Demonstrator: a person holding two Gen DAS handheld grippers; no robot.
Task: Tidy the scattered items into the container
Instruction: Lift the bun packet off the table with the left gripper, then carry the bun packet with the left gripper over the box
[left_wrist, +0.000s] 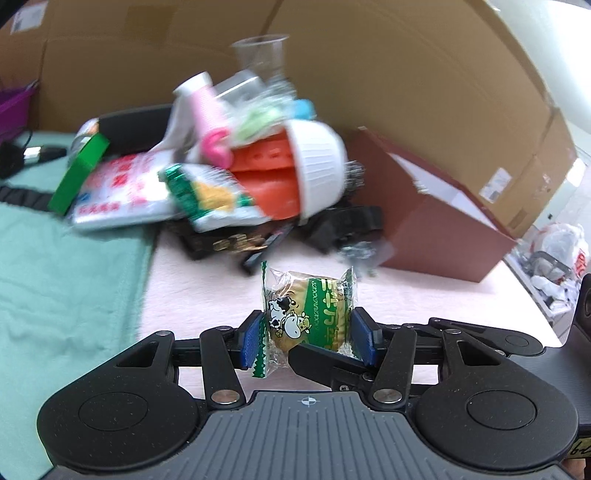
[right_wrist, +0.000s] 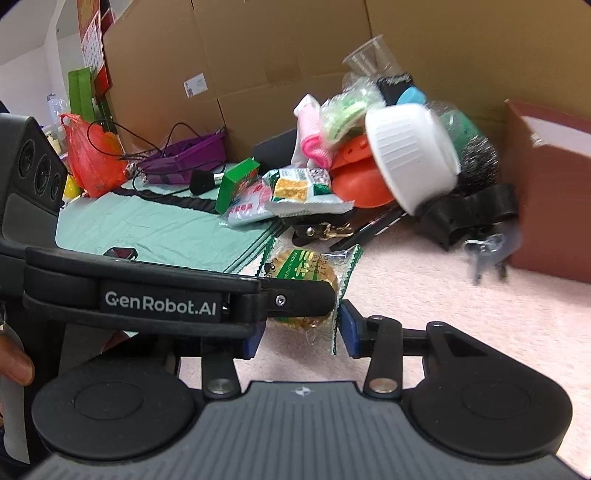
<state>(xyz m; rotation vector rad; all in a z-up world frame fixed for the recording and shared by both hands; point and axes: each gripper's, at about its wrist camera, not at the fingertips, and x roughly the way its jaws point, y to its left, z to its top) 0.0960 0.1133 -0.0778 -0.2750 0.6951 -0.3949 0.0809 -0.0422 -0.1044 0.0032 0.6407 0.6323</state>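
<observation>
My left tool: black linkage arms, blue pads, silver rivets; right tool seemingly identical, lettered "GenRobot.AI".

Pale pink fleecy surface, mint cloth, brown box, cluttered pile of items

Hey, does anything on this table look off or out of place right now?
Yes. One wrapped biscuit packet sits between the fingers of both the left gripper and the right gripper. Behind it, a white bowl lies tipped on its side atop the pile.
</observation>
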